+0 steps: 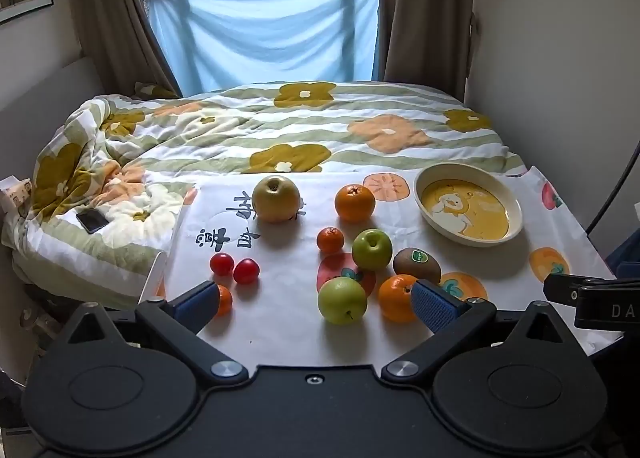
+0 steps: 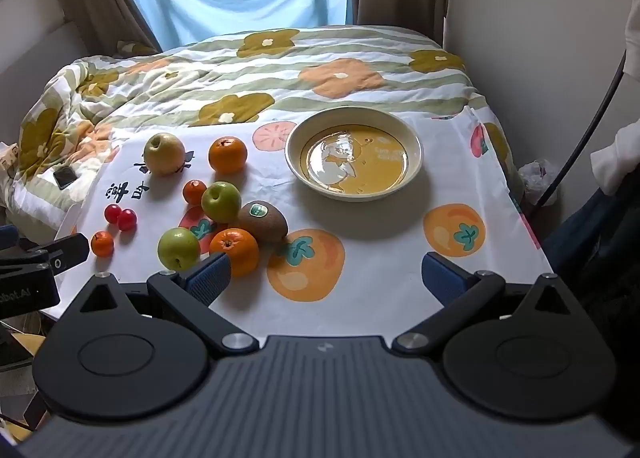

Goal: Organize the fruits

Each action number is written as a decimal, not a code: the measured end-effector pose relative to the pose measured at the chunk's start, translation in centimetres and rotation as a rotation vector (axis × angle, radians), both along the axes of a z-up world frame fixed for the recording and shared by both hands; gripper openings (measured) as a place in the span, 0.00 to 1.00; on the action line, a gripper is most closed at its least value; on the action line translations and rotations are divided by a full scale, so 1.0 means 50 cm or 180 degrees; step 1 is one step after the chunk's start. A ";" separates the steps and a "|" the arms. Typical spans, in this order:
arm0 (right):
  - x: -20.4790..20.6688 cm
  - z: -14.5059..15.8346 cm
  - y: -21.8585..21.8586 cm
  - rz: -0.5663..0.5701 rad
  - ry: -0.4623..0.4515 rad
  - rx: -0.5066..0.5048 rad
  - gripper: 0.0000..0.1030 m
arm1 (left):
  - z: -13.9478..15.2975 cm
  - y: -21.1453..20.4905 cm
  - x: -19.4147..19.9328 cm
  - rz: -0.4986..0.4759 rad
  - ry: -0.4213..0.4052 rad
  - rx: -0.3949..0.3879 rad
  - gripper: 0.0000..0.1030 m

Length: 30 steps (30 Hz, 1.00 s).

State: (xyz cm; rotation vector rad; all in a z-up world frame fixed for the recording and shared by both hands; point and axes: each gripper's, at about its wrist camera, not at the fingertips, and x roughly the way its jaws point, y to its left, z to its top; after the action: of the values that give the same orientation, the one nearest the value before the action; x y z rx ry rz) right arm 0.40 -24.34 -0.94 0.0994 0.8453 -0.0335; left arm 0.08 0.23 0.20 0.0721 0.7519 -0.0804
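Spreading across a cloth-covered counter [image 2: 380,258] at the foot of a bed [image 2: 280,70]: cream duck plate [image 2: 354,154] near the far right edge, yellow apple [image 2: 164,154] at the far left, large orange [image 2: 227,154] beside it, then two green apples [image 2: 221,201] [image 2: 178,248], kiwi [image 2: 263,221] and another orange [image 2: 234,250] clustered at the near middle. Sitting toward the left edge, small tangerines [image 2: 194,191] [image 2: 102,243] and two red tomatoes [image 2: 120,217]. Hovering over the near edge, left gripper [image 1: 316,304] and right gripper [image 2: 326,278], jaws released wide, grasping nothing.
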 end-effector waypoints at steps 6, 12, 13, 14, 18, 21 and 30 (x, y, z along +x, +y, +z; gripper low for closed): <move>0.004 -0.002 0.002 0.0009 -0.0008 -0.0002 1.00 | -0.008 0.007 0.011 -0.0001 0.0025 0.0030 1.00; 0.009 -0.003 0.006 0.0004 -0.0005 -0.0012 1.00 | -0.012 0.005 0.011 -0.0007 0.0021 0.0041 1.00; 0.011 -0.004 0.006 -0.0004 0.0004 -0.0017 1.00 | -0.013 0.005 0.012 -0.0007 0.0023 0.0038 1.00; 0.012 -0.004 0.007 0.0003 0.0005 -0.0017 1.00 | -0.014 0.004 0.013 -0.0006 0.0024 0.0040 1.00; 0.015 -0.005 0.006 0.0016 0.0005 -0.0011 1.00 | -0.018 0.003 0.016 0.0013 0.0033 0.0042 1.00; 0.017 -0.002 0.008 0.0014 0.0003 -0.0015 1.00 | -0.019 0.004 0.019 0.0021 0.0039 0.0022 1.00; 0.022 -0.003 0.005 0.0014 0.0013 -0.0022 1.00 | -0.019 0.004 0.030 0.0016 0.0048 0.0042 1.00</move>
State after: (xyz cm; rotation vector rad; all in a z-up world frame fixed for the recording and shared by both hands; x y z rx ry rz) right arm 1.48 -24.07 -1.11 0.0909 0.8495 -0.0324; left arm 1.58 0.43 -0.75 0.0823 0.7678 -0.0713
